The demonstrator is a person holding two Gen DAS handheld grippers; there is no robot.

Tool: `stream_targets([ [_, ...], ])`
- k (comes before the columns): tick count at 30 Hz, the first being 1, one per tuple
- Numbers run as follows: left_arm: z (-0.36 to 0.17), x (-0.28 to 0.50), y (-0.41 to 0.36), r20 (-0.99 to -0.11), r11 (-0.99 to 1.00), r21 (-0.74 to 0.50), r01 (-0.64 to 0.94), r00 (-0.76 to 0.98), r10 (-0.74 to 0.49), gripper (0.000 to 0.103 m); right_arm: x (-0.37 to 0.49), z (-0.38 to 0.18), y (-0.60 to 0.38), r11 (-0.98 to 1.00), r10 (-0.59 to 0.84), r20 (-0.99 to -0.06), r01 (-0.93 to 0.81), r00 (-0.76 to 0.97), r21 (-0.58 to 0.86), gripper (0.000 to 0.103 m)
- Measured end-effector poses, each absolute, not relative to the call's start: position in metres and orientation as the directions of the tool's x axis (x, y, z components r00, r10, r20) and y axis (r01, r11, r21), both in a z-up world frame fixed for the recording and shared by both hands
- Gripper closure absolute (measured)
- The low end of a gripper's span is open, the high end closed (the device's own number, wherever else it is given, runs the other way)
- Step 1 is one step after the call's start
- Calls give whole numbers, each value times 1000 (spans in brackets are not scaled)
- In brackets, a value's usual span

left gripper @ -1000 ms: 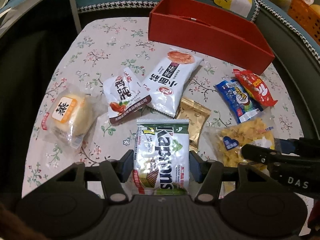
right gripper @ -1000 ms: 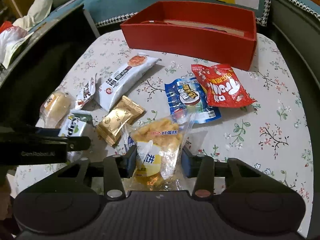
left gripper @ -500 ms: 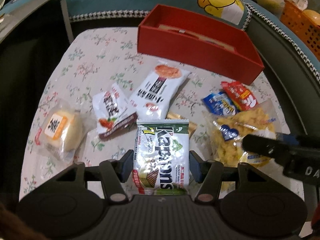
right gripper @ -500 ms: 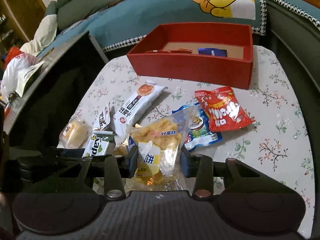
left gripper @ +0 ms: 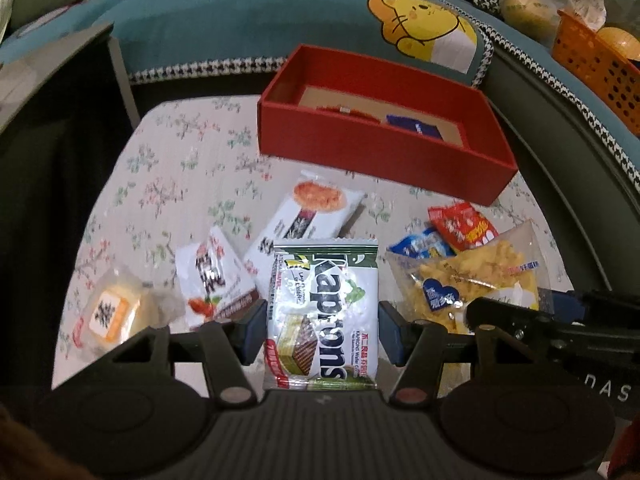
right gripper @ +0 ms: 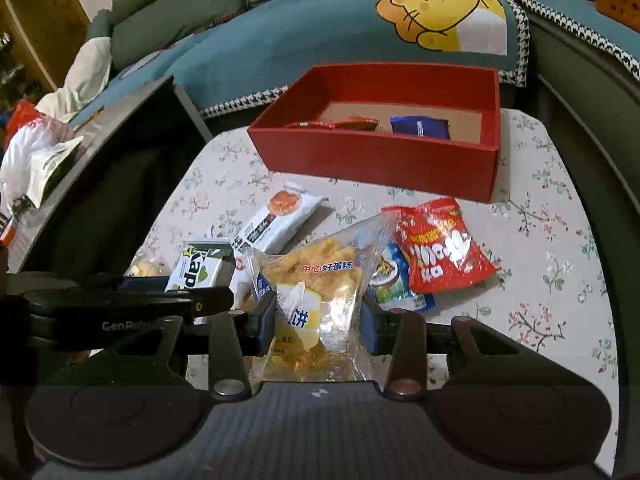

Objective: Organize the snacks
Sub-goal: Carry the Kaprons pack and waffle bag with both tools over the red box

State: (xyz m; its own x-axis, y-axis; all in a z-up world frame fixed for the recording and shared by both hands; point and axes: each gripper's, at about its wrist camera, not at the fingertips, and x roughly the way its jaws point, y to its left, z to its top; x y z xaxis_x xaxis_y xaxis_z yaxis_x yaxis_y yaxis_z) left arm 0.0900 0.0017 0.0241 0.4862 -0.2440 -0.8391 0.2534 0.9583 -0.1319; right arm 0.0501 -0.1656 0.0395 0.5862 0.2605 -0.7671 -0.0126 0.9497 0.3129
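My left gripper (left gripper: 322, 322) is shut on a white-and-green Kaptons wafer packet (left gripper: 324, 300) and holds it above the table. My right gripper (right gripper: 318, 320) is shut on a clear bag of yellow egg cakes (right gripper: 316, 280), also lifted; that bag shows at the right of the left wrist view (left gripper: 472, 276). The red box (right gripper: 380, 160) stands at the far side of the table and holds a red packet (right gripper: 340, 123) and a blue packet (right gripper: 420, 126). It also shows in the left wrist view (left gripper: 380, 152).
On the floral tablecloth (left gripper: 180, 168) lie a long white biscuit pack (left gripper: 308, 212), a white-and-brown packet (left gripper: 212, 280), a wrapped bun (left gripper: 112, 312), a red snack bag (right gripper: 436, 248) and a blue packet (right gripper: 394, 280). A teal sofa cushion (right gripper: 360, 32) lies behind; an orange basket (left gripper: 592, 64) stands far right.
Both grippers have risen with their packets and moved back from the table. The box's inside has come into view.
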Motion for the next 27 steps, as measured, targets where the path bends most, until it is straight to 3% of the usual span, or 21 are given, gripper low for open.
stream_targets([
  [27,41,155,-39,-810,951,-88,296,534,-241,17,112,58,-195,953,224,-720,9,657,304,54],
])
